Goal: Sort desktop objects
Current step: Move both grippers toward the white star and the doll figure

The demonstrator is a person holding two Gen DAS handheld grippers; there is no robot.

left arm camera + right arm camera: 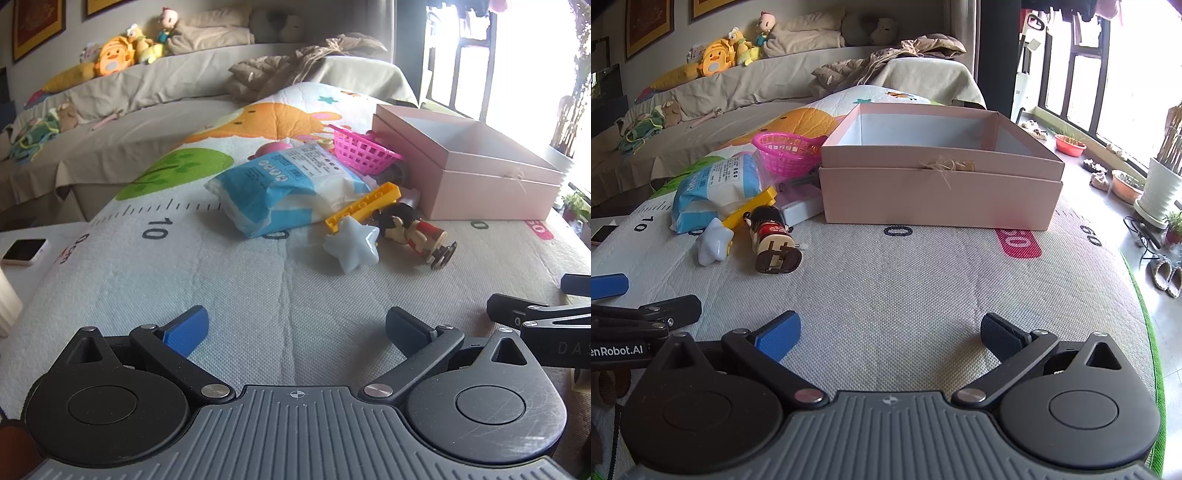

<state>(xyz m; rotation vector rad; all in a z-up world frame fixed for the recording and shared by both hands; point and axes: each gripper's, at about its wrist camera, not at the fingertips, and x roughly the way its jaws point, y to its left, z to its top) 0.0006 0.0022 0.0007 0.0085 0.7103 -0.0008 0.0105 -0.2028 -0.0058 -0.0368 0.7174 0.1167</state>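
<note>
From your left wrist view, the left hand-held gripper (297, 328) hangs wide open with nothing in it over the play mat (258, 295). At 12 o'clock lies the blue-and-white packet (284, 184); at 1 o'clock the pale blue star (351, 245), the doll figure (413, 230) and the yellow brick (364, 206). The pink basket (364, 149) sits beside the pink box (480, 181), at 2 o'clock.

From your right wrist view, the right hand-held gripper (890, 330) is also spread open, holding nothing. The box stands at 12 o'clock, the toys at 10 to 11 o'clock.
</note>
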